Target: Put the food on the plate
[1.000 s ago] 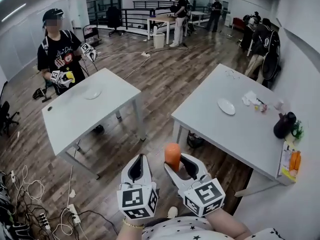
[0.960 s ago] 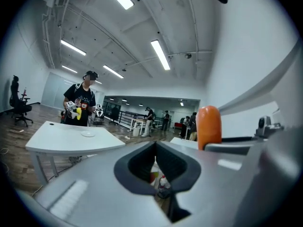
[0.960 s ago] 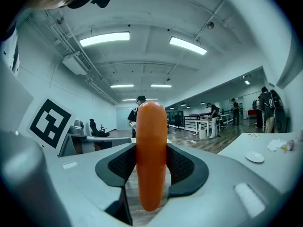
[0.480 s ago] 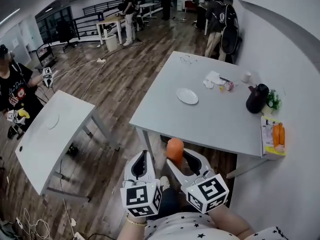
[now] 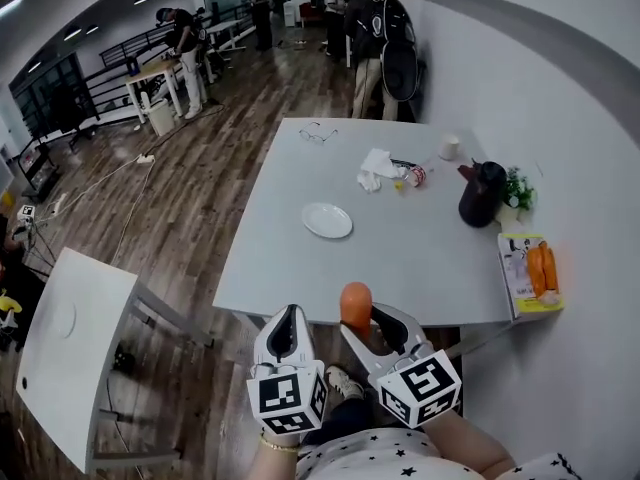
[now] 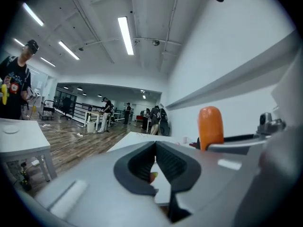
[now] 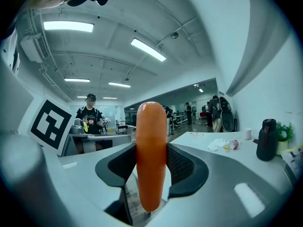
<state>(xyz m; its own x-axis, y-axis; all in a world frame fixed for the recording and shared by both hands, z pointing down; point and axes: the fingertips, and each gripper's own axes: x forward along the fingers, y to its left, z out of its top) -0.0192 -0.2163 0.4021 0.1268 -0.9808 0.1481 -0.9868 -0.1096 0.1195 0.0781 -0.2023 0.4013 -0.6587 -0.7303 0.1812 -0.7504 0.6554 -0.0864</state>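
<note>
The biggest change is the view itself: 1 second ago it took in a person at another table off to the left, and it has since swung round so that the large white table (image 5: 420,258) lies straight ahead, its near edge now just beyond both grippers. That reads as the walk-up being nearly over, with the placing step not yet begun. The plate (image 5: 327,220) sits bare near the middle of the table, ahead and slightly left of the grippers and well apart from them, so I judge that a forward reach over the table edge is what remains. A dark jug (image 5: 481,194) and a box (image 5: 530,273) stand far off along the right side, clear of that path. The 2 grippers are held low, close to the body, side by side and pointing forward. The right gripper (image 5: 365,318) carries the food (image 5: 354,301), a smooth orange sausage-shaped piece, just as before: its fingers pinch the piece around the middle, upright, the rounded top standing above them. The left gripper (image 5: 289,318) has its fingers pressed together with nothing between them.
</note>
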